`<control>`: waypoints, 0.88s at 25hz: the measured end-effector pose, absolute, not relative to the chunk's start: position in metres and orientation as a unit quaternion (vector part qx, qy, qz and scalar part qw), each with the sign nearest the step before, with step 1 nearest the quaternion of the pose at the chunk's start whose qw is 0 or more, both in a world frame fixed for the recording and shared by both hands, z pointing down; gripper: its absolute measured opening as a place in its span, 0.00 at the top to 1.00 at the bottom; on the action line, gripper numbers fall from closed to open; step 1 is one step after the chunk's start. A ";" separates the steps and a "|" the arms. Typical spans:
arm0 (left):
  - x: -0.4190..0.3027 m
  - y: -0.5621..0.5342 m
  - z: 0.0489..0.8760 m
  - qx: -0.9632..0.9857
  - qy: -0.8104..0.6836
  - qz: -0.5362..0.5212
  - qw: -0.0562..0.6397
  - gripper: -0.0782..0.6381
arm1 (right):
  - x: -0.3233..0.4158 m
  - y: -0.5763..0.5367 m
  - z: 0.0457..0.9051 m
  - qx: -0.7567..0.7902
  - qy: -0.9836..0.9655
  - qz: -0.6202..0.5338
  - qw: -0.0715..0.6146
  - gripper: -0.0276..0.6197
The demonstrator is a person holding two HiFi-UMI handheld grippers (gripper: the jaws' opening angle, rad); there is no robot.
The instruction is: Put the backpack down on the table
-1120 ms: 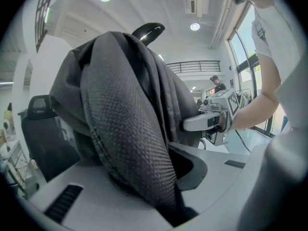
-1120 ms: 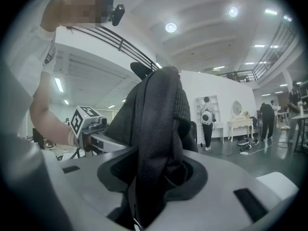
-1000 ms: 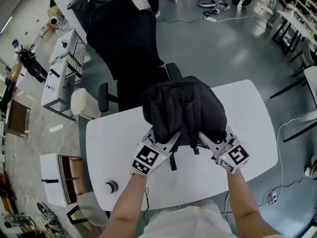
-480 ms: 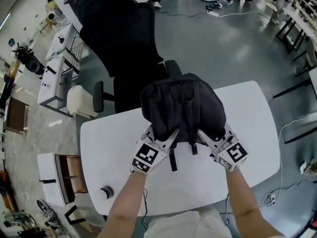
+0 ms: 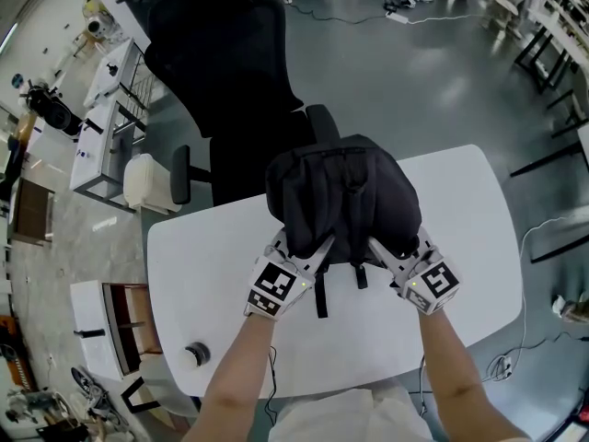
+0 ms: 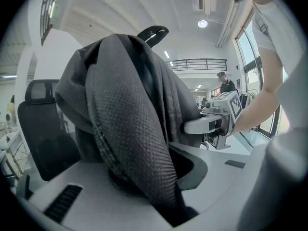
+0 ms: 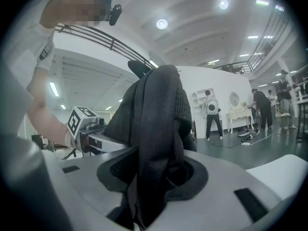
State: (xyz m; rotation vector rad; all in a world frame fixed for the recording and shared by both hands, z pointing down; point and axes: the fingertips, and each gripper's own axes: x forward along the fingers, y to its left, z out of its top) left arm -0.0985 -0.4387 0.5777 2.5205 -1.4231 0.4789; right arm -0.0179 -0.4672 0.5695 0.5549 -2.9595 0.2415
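one backpack [image 5: 342, 191], clamped by left hand-held gripper [image 5: 304, 247] and right hand-held gripper [image 5: 398, 247].

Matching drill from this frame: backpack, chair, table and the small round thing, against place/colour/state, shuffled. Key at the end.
Things:
1. backpack
2. chair
3. table
4. round thing

Place, colour or state:
a. white, below the bag
b. black, beyond the table's far edge
c. small, at the table's near left corner
d. dark, gripped by the left tongs and the right tongs

Pairs: 1-d, 2-b, 3-a, 4-c
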 end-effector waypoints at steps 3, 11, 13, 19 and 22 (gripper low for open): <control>-0.099 -0.437 0.584 0.855 -0.481 0.160 0.109 0.75 | -0.018 -0.464 0.575 0.180 -0.978 0.079 0.064 0.68; -0.101 -0.434 0.590 0.849 -0.491 0.156 0.116 0.74 | -0.019 -0.462 0.576 0.175 -0.979 0.077 0.065 0.68; -0.102 -0.434 0.590 0.848 -0.493 0.154 0.117 0.74 | -0.020 -0.462 0.577 0.177 -0.979 0.078 0.065 0.68; -0.105 -0.435 0.591 0.843 -0.504 0.149 0.117 0.71 | -0.020 -0.462 0.578 0.180 -0.978 0.079 0.068 0.68; -0.109 -0.435 0.593 0.839 -0.511 0.145 0.118 0.68 | -0.021 -0.462 0.580 0.182 -0.978 0.077 0.071 0.67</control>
